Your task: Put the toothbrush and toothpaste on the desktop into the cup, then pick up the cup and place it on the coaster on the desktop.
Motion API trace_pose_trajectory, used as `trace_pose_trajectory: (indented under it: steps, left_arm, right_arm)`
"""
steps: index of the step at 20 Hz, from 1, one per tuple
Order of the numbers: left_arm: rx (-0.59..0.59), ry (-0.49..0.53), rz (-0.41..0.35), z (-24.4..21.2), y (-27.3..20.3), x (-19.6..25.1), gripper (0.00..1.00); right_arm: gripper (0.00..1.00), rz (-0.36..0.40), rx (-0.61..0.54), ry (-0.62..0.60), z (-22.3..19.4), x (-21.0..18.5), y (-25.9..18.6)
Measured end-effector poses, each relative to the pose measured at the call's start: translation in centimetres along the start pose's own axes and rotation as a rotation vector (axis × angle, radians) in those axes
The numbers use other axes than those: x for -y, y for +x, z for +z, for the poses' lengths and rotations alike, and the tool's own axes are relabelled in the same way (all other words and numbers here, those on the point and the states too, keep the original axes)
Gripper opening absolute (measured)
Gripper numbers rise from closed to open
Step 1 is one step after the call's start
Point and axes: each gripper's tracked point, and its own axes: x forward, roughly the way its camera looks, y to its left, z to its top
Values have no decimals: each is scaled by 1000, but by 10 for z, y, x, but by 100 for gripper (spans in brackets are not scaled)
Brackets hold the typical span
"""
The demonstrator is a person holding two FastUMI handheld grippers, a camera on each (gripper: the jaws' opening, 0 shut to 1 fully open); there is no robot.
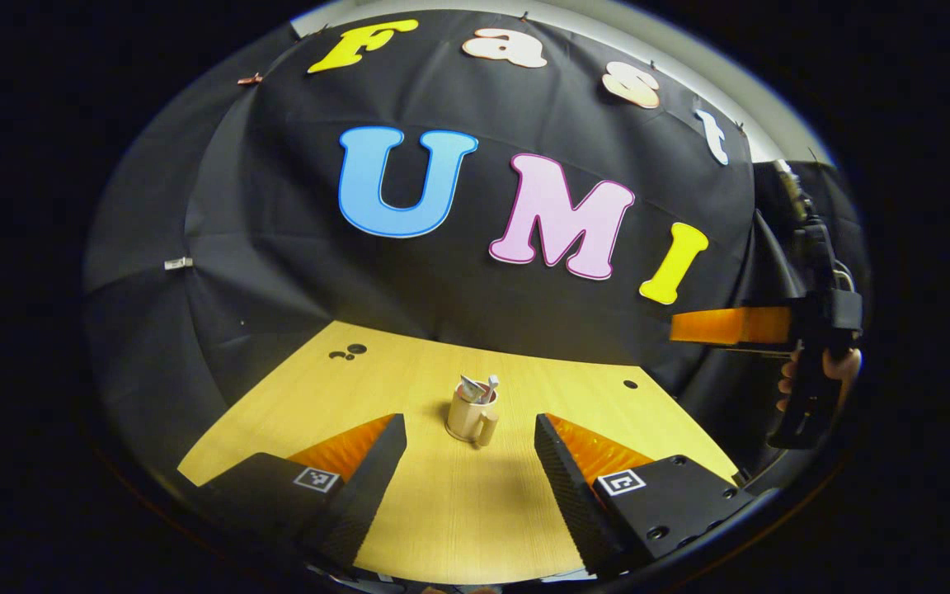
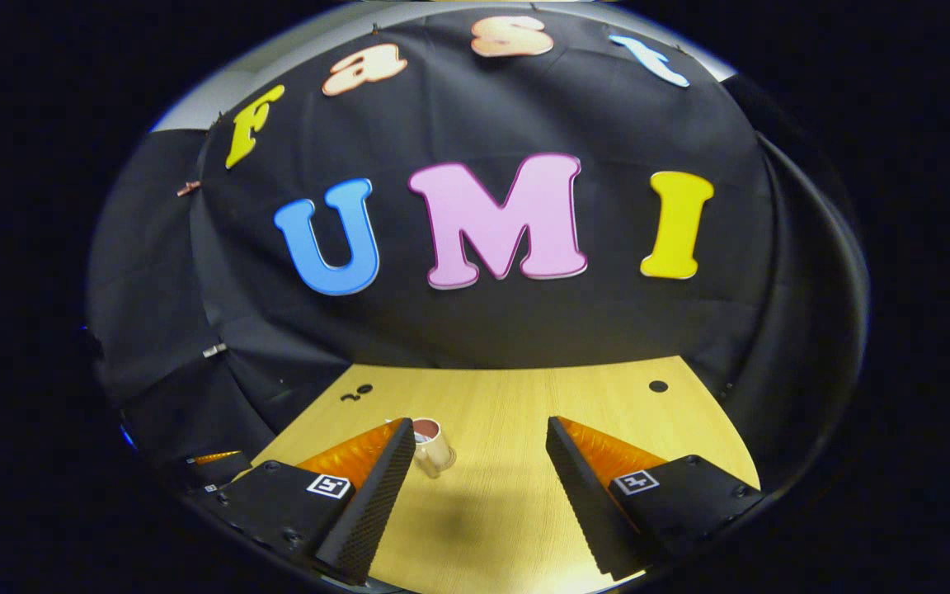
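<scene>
Left gripper hovers, jaws wide, facing the cup on the surface, 2 items poking out. Right gripper jaws wide too, holding nothing.

Cup upright on desktop, handle toward camera in left gripper view. Toothbrush and toothpaste stand in cup, tops above rim. Left gripper low over near desktop, fingers spread wide, cup ahead between them, apart from both. Right gripper at far right, raised above desktop edge, held in hand. In right gripper view, right gripper fingers wide apart; cup ahead, just beside left finger. Booth wall behind desktop.
</scene>
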Motion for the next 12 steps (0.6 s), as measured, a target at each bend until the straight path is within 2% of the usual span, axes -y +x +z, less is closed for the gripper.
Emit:
trace_pose_trajectory:
  steps: [2, 4, 7, 12]
  left_arm:
    - [12, 14, 27, -2, -5, 6, 98]
    - [36, 13, 32, -3, -13, 17, 98]
    - [38, 16, -10, -7, -16, 41, 98]
    - [65, 28, -55, 7, -9, 70, 98]
  right_arm:
    - [98, -50, 67, -5, -3, 17, -28]
    - [98, -74, 87, -32, -9, 30, -41]
    - [98, -121, 97, -61, -11, 58, -56]
    - [98, -166, 127, -15, -12, 79, -64]
